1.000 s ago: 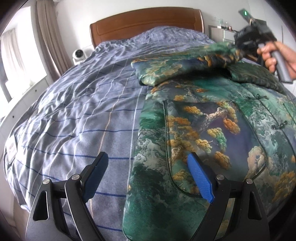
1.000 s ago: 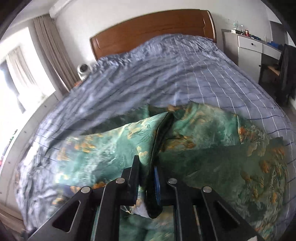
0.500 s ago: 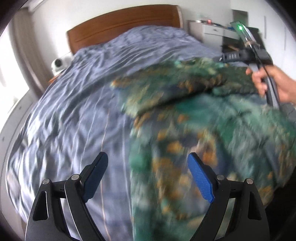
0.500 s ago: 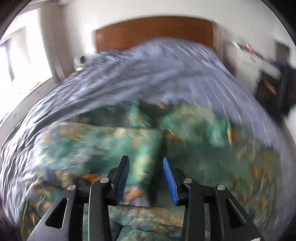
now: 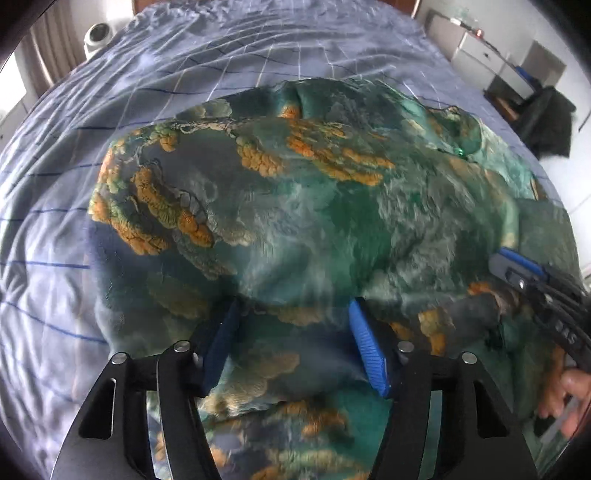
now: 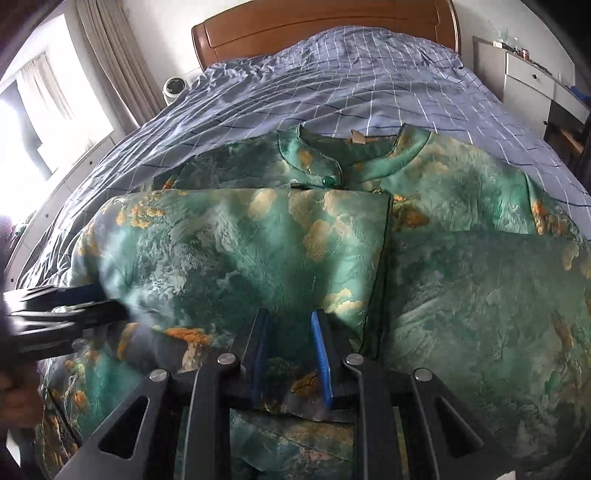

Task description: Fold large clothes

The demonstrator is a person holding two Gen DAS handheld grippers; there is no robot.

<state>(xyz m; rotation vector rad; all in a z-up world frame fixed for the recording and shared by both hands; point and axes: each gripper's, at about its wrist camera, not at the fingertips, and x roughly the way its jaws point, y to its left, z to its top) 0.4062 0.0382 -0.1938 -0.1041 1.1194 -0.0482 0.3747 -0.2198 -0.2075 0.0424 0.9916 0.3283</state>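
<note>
A large green brocade garment (image 5: 314,206) with orange and gold cloud patterns lies on the bed, a sleeve folded across its front (image 6: 240,251). Its collar (image 6: 354,155) points toward the headboard. My left gripper (image 5: 291,332) is open, its blue pads straddling a fold of the fabric low over the garment. My right gripper (image 6: 290,354) is partly open, jaws a small gap apart over the folded sleeve's near edge, fabric between them. The right gripper shows in the left wrist view (image 5: 532,280), and the left gripper shows blurred in the right wrist view (image 6: 62,310).
The bed has a blue checked duvet (image 6: 332,74) and a wooden headboard (image 6: 325,26). A white round device (image 6: 175,86) stands at the bed's left, by curtains (image 6: 110,55). A white cabinet (image 6: 532,81) and dark chair (image 5: 546,122) stand on the right.
My right gripper let go of the sleeve after laying it across the garment. My left gripper moved in from the garment's hem edge onto the fabric and narrowed its gap.
</note>
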